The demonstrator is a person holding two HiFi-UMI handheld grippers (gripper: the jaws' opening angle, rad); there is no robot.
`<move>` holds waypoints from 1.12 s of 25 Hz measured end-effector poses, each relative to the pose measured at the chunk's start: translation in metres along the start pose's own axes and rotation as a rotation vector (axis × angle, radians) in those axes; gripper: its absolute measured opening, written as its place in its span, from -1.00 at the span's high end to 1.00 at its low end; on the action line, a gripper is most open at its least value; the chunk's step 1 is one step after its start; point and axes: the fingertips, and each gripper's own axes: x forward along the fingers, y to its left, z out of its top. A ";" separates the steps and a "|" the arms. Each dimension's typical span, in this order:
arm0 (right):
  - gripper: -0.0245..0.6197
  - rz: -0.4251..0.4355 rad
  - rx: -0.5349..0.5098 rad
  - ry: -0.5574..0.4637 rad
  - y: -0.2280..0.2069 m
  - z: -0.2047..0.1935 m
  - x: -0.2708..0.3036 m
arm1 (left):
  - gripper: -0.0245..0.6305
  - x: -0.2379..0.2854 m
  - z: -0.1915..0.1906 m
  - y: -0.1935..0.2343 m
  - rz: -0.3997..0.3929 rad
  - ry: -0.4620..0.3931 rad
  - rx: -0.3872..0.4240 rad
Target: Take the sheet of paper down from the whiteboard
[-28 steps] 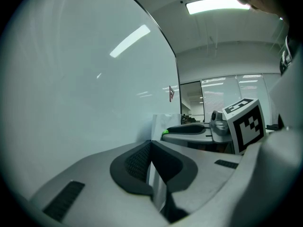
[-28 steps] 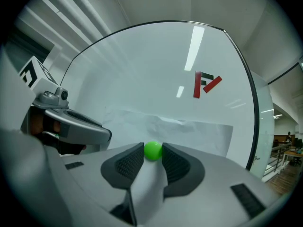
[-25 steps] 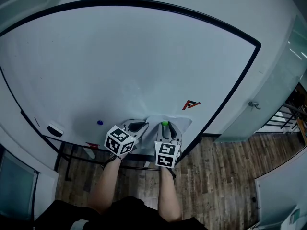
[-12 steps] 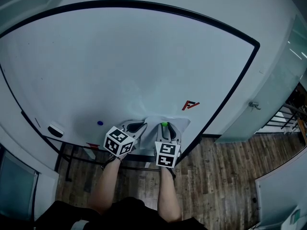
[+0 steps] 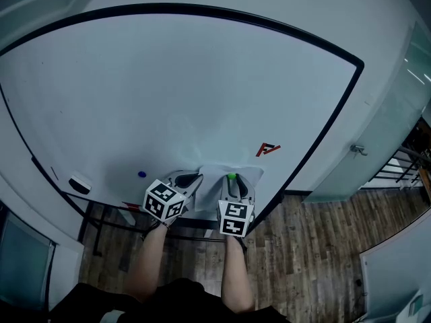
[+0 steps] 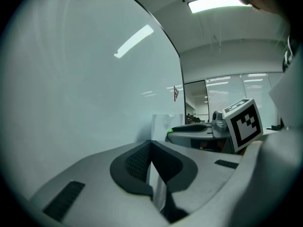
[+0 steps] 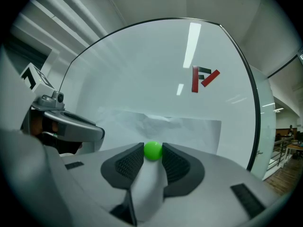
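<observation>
The sheet of paper (image 5: 250, 174) hangs low on the whiteboard (image 5: 182, 86), at about 5 o'clock on the board's face in the head view, creased and lying against the white surface. The whiteboard, framed in black, fills most of the head view. A wooden floor (image 5: 303, 247) shows at its foot from 4 to 6 o'clock. A person's two bare forearms (image 5: 149, 261) reach up from 6 o'clock, each carrying a tool with a marker cube (image 5: 163, 201) on its back.

The left tool (image 5: 192, 179) meets the sheet at its 9 o'clock edge. In the left gripper view the left tool (image 6: 151, 145) has its jaws pressed together, with the thin white edge of the sheet (image 6: 163, 124) pinched between the pads. The right tool (image 5: 231, 179), just beside it at 3 o'clock, has its jaws partly apart and clamped on a green magnet (image 5: 231, 176) that sits on the sheet. The right gripper view shows the right tool (image 7: 152, 152) with a dark pad touching each side of the round green magnet (image 7: 152, 150), and the sheet (image 7: 189, 129) spreading behind it from 10 to 2 o'clock.

An eraser (image 5: 79, 182) sits on the board well off at 9 o'clock from the tools. A red mark (image 5: 268, 149) lies on the board at 2 o'clock from the sheet, apart from it. A small blue magnet (image 5: 141, 174) sits between the eraser and the left tool.
</observation>
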 end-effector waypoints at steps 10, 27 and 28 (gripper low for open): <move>0.51 0.009 -0.005 0.006 0.005 -0.001 0.001 | 0.86 -0.010 -0.004 0.009 0.027 0.001 -0.015; 0.51 0.007 -0.013 0.015 0.003 -0.001 0.000 | 0.86 -0.023 -0.004 0.020 0.072 -0.002 -0.029; 0.51 0.008 -0.014 0.015 0.003 -0.002 0.000 | 0.86 -0.023 -0.004 0.020 0.073 -0.001 -0.028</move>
